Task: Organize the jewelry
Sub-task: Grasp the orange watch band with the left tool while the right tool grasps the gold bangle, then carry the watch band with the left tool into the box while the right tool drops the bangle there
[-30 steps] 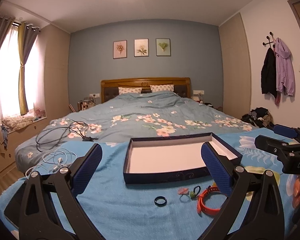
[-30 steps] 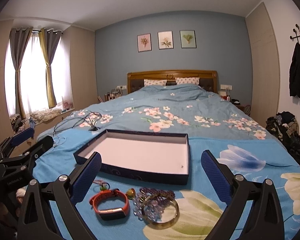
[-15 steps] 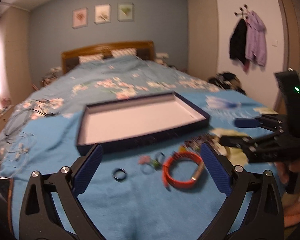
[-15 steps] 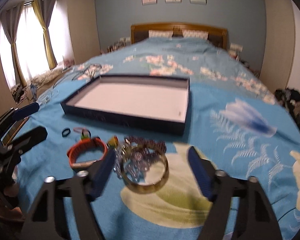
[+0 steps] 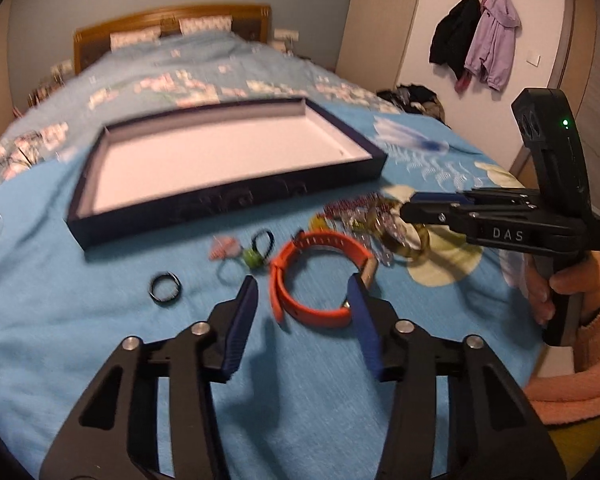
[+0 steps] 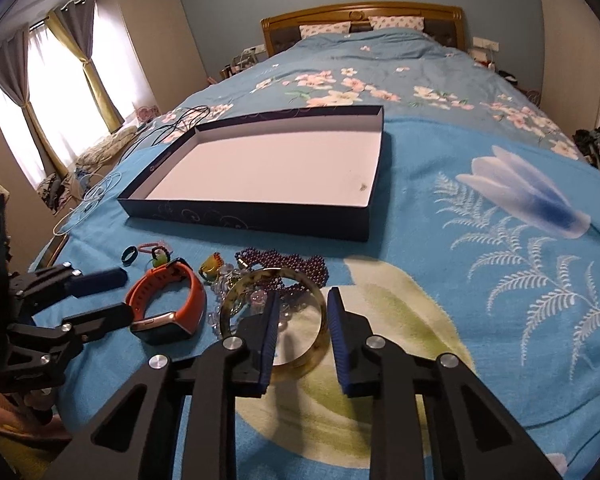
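- Left gripper (image 5: 302, 294) hangs over the orange watch band (image 5: 316, 276); jaws have just been closing, half-wide, straddling the band, not pressing it.
- Right gripper (image 6: 300, 312) over the gold bangle (image 6: 274, 320); jaws just narrowing, the bangle's rim between them, unpinched.
- Beyond: purple bead bracelet (image 6: 288, 266), black ring (image 5: 165, 287).
- Farthest, the navy tray (image 6: 244, 216) on the blue blanket (image 6: 460, 280).

Orange watch band (image 6: 168, 300), gold bangle (image 6: 274, 320) and purple beads (image 6: 288, 266) lie before the empty tray (image 6: 244, 216).

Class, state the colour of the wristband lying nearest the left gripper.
Orange wristband, with a dark face; clearest in the right wrist view.
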Tool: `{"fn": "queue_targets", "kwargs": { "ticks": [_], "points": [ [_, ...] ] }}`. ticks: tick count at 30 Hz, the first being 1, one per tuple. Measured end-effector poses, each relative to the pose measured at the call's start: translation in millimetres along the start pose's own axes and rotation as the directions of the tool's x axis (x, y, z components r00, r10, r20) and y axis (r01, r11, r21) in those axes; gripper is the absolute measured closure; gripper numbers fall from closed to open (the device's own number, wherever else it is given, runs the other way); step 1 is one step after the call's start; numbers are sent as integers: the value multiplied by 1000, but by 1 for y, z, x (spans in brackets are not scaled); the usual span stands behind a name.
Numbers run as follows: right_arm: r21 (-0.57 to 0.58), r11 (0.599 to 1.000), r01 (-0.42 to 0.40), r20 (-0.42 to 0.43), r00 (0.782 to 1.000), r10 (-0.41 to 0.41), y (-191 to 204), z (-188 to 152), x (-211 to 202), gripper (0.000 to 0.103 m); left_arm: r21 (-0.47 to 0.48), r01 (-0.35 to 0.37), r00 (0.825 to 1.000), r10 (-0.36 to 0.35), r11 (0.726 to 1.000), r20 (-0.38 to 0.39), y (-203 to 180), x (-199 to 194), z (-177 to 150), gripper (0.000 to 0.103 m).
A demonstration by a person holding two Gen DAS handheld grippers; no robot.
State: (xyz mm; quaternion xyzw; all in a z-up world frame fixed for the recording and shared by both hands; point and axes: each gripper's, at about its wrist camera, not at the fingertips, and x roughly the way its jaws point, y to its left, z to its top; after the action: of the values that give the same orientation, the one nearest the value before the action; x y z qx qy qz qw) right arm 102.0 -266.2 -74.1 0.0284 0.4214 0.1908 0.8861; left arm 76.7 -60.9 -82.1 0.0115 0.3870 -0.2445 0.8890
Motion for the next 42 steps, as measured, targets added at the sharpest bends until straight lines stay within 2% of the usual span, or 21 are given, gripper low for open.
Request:
{"fn": "queue_targets", "kwargs": {
  "ticks": [3, 5, 7, 11, 17, 21, 30, 35, 42],
  "points": [
    [-2, 1000, 0, -17, 1000, 0, -2, 3, 5, 82, -36, 44, 999, -45, 998, -25, 5, 3, 2, 64],
    [-1, 1000, -6, -36, 999, 6, -4, 3, 8, 89, -49, 45, 998, -47, 998, -38, 6, 7, 4, 65],
    [3, 1000, -6, -46, 999, 6, -5, 2, 11, 97, -61, 42, 997, -46, 997, -64, 10, 11, 5, 74],
    [21, 1000, -23, -38, 999, 24, -10, 1, 8, 98, -87, 46, 995, -54, 995, -86, 17, 12, 5, 81],
    [41, 997, -60, 2, 998, 60, -12, 0, -4, 98, -49, 10, 996, -14, 999, -93, 16, 13, 7, 96],
    [48, 996, -77, 34, 997, 76, -12, 4, -13, 98, 12, -24, 997, 25, 1000, -75, 6, 9, 8, 96],
    [24, 996, -90, 35, 995, 90, -2, 8, -10, 97, 66, -20, 995, 26, 998, -96, 4, 10, 7, 91],
    [27, 995, -94, 42, 995, 93, -1, 9, -10, 97, 103, -33, 995, 43, 994, -95, -1, 12, 4, 95],
    [21, 994, -103, 78, 992, 101, 0, 19, -16, 96, 86, -11, 998, 16, 996, -56, 2, 1, 10, 96]
  ]
}}
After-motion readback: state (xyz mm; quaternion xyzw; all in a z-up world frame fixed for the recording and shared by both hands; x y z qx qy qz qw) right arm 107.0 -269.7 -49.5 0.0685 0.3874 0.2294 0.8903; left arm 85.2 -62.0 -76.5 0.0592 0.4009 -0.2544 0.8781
